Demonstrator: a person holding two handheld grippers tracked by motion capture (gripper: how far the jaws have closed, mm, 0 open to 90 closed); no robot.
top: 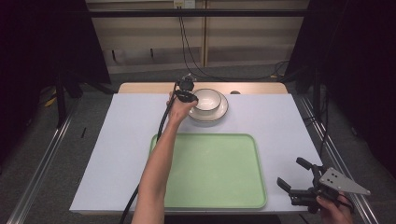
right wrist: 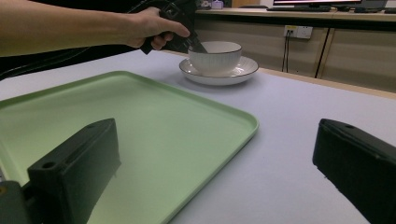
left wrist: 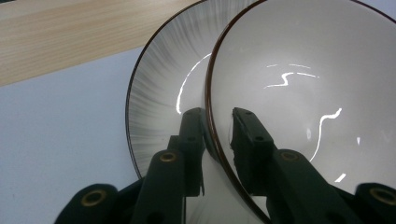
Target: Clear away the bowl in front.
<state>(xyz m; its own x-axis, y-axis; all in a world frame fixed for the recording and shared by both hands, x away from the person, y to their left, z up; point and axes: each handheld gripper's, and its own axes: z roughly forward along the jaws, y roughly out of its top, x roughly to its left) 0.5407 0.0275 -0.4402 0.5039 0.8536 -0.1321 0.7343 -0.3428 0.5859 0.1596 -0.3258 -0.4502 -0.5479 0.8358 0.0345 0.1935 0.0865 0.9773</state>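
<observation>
A white bowl (top: 207, 99) with a dark rim stands on a white plate (top: 219, 113) at the far middle of the table. My left gripper (top: 191, 95) is at the bowl's left rim. In the left gripper view its jaws (left wrist: 218, 112) straddle the rim of the bowl (left wrist: 299, 93): one jaw outside, close against the wall, the other inside with a small gap. The plate (left wrist: 159, 93) lies beneath. My right gripper (top: 289, 171) hovers open at the near right corner, holding nothing. The right gripper view shows the bowl (right wrist: 215, 56) on its plate (right wrist: 243, 70) beyond the open right gripper (right wrist: 217, 128).
A pale green tray (top: 210, 168) lies bare at the near middle of the white mat, also seen as the tray (right wrist: 140, 116) in the right gripper view. A strip of wooden tabletop (left wrist: 70, 37) runs behind the plate. My left forearm crosses the tray's left edge.
</observation>
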